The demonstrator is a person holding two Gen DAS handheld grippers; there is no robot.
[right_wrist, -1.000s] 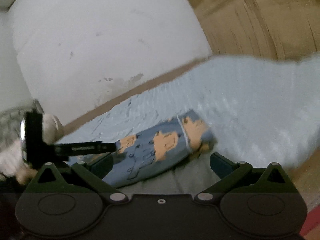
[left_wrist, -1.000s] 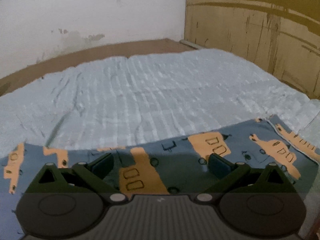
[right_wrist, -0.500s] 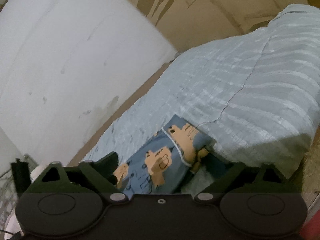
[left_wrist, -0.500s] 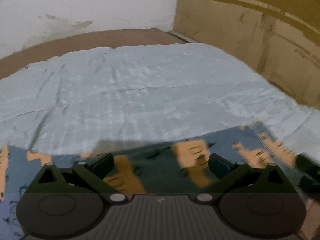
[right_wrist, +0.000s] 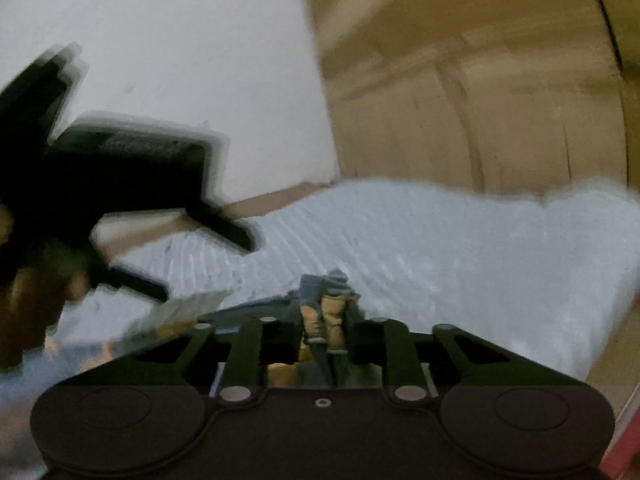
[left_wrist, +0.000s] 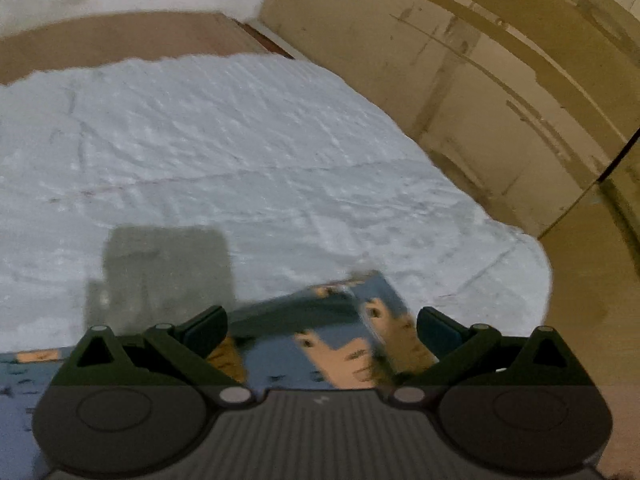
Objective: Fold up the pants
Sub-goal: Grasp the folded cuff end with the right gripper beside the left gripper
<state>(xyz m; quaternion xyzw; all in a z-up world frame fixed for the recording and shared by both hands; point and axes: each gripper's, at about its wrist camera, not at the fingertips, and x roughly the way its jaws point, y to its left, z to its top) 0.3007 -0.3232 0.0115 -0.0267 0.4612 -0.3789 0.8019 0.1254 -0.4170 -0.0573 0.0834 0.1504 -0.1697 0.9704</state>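
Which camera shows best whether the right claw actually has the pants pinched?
The right wrist view. There the right claw has just closed, and a bunched fold of the blue and orange pants sits pressed between its fingers. The left wrist view shows only the lifted pants corner, blurred, between the open left claw.

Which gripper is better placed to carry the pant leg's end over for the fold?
Right. The right gripper has just closed and pinches the pants hem between its pads. The left gripper stands open above the cloth, gripping nothing.
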